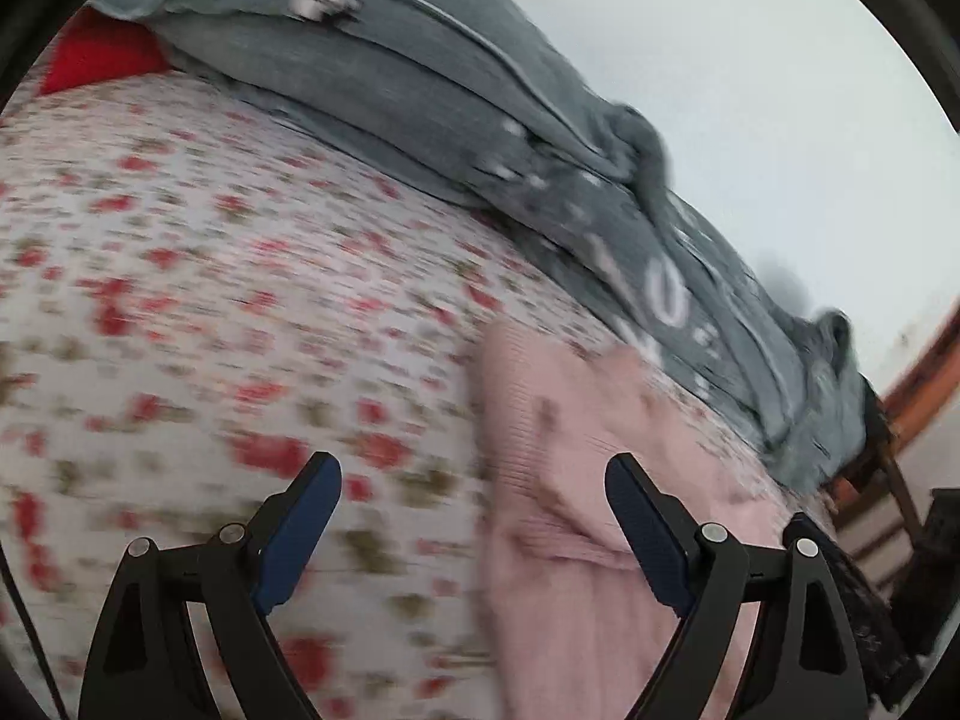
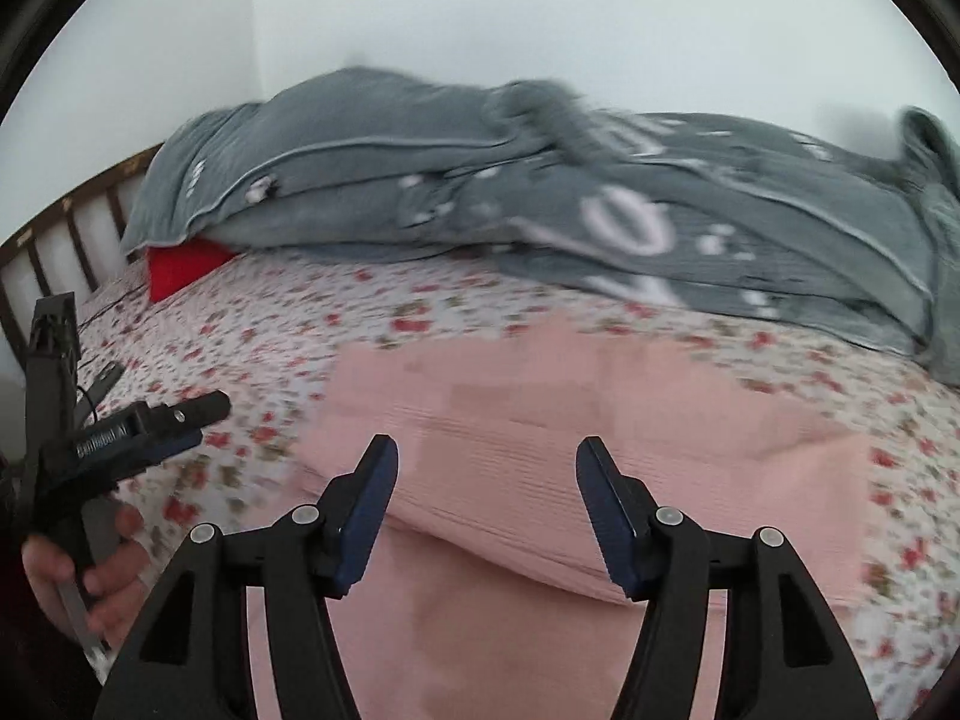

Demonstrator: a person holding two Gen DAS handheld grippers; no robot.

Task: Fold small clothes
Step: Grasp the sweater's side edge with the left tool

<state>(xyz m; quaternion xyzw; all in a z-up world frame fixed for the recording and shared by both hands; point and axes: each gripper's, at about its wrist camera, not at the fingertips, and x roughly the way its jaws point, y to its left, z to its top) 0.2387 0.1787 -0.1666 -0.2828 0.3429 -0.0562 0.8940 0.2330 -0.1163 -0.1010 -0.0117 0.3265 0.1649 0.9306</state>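
A pink ribbed garment [image 2: 570, 420] lies spread on the floral bedsheet [image 2: 240, 348], with one layer folded over across its middle. My right gripper [image 2: 487, 444] hangs over its near part, open, with nothing between the fingers. In the left wrist view the same pink garment [image 1: 570, 480] sits at the lower right, its left edge running down between the fingers. My left gripper [image 1: 473, 461] is open wide and empty, half over the sheet and half over the cloth. From the right wrist view the left gripper [image 2: 204, 414] shows at the far left, held by a hand [image 2: 102, 570].
A crumpled grey blanket [image 2: 540, 192] with white print lies along the far side of the bed. A red pillow [image 2: 180, 267] peeks out beneath it at the left. A wooden slatted headboard [image 2: 72, 222] stands beyond, and the white wall [image 2: 540, 18] is behind.
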